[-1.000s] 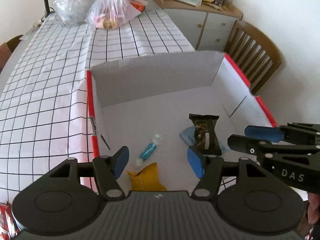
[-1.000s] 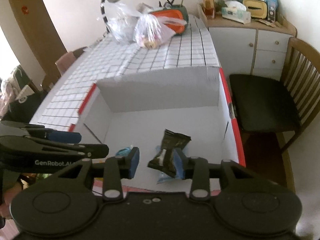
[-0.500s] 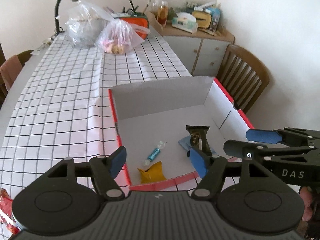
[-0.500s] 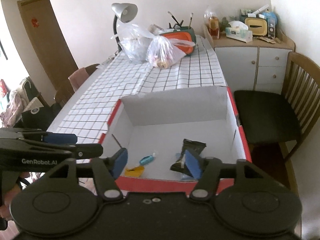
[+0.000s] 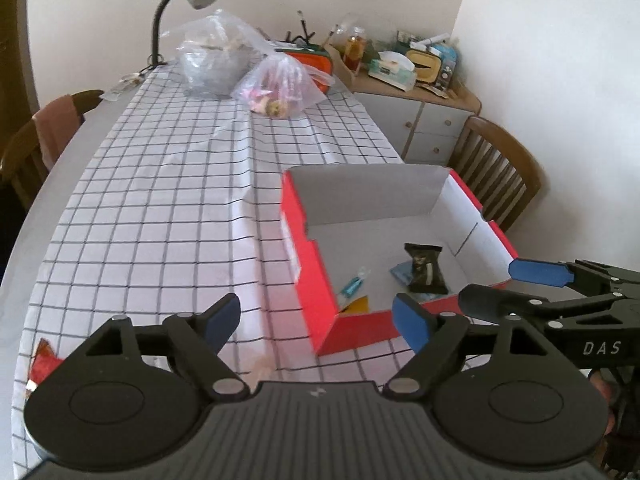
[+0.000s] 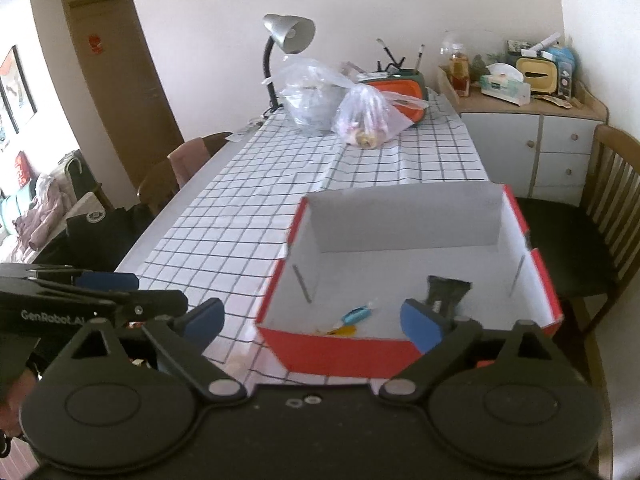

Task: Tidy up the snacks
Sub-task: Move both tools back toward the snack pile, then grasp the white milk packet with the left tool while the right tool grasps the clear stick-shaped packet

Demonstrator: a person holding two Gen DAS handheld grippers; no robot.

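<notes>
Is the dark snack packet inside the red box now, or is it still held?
Inside. The dark snack packet lies on the floor of the red box, with no jaws touching it.

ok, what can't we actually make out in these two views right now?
- Yellow packet: right wrist view, box's near wall hides most of it; in the left wrist view only a corner shows.
- Dark wrapper: right wrist view, lower part behind the right gripper's finger; print too small to read.
- Blue packet: left wrist view, mostly under the dark wrapper.
- Red packet: left wrist view, partly hidden by the gripper body.
- Bag contents: blurred by plastic.
</notes>
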